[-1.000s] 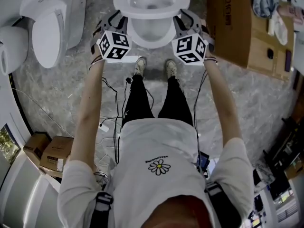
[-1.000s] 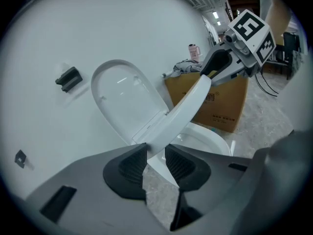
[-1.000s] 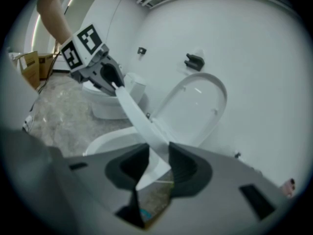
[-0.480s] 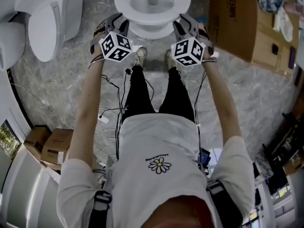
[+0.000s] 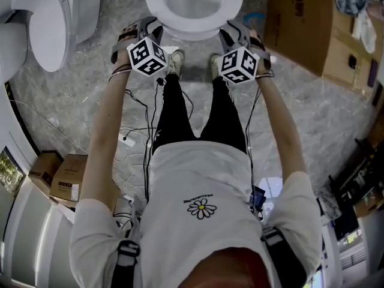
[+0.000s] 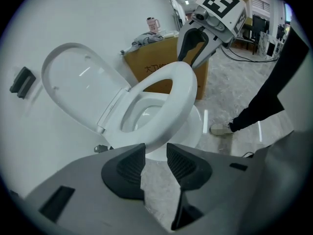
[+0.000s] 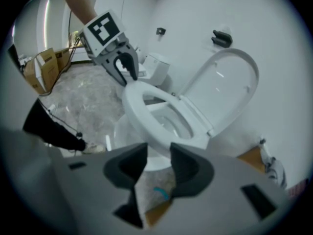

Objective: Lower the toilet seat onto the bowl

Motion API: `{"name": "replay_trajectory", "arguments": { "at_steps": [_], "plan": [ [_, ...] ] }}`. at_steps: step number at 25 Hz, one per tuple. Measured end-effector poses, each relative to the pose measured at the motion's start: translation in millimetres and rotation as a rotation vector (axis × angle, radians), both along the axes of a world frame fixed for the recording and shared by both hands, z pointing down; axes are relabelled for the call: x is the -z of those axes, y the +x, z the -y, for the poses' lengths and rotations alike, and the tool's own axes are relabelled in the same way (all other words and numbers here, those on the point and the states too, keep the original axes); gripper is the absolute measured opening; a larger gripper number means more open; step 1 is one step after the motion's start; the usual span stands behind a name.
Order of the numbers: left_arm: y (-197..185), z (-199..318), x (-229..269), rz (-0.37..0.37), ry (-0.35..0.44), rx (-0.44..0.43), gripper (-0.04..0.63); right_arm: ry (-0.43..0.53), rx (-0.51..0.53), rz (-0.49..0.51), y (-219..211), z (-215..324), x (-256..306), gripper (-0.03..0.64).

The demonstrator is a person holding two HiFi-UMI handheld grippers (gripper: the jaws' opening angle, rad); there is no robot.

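Standing square to the toilet, a person holds the left gripper [image 5: 144, 24] and the right gripper [image 5: 235, 26] at either side of the toilet seat [image 6: 180, 89], close to the top edge of the head view. Both pairs of jaws have just been opening and now stand released. In each gripper view the dark pads are apart, with only marble floor [image 5: 72, 107] showing through the gap. The seat's near rim lies just past the tips and is not pinched by either pair.

The seat ring appears tilted over the bowl [image 6: 198, 126], with its front edge clear of the bowl's rim. Whether its back has settled cannot be told. The lid [image 6: 78, 87] stands open against the white wall behind.

In the left gripper view, the right gripper's fingers hover just above the seat's far edge at the upper right. In the right gripper view, the left gripper's fingers sit just at the opposite edge, upper left.

A large cardboard box [image 5: 294, 23] fills the upper right of the head view, near the right gripper. At the upper left a second toilet [image 5: 54, 23] stands apart, with a strip of bare floor between it and the left gripper. The person's shoes [image 5: 176, 62] sit just below the bowl's front, and cables [image 5: 138, 110] trail down the floor beside the left leg.
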State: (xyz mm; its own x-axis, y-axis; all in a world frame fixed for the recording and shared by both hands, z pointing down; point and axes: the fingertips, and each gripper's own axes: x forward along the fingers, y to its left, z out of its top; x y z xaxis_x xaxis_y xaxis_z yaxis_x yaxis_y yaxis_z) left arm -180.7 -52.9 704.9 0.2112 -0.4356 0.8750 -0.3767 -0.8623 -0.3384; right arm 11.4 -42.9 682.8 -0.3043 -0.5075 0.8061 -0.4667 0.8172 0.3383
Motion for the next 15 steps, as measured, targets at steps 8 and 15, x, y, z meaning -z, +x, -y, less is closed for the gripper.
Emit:
{"name": "replay_trajectory", "arguments": {
  "at_steps": [8, 15],
  "plan": [
    [-0.8, -18.6, -33.0, -0.001, -0.056, 0.0, 0.153, -0.061, 0.005, -0.016, -0.5, -16.4, -33.6, 0.158],
    [-0.6, -29.6, -65.0, -0.001, -0.092, 0.02, 0.153, -0.11, -0.005, -0.028, -0.5, -26.5, -66.1, 0.15]
  ]
}}
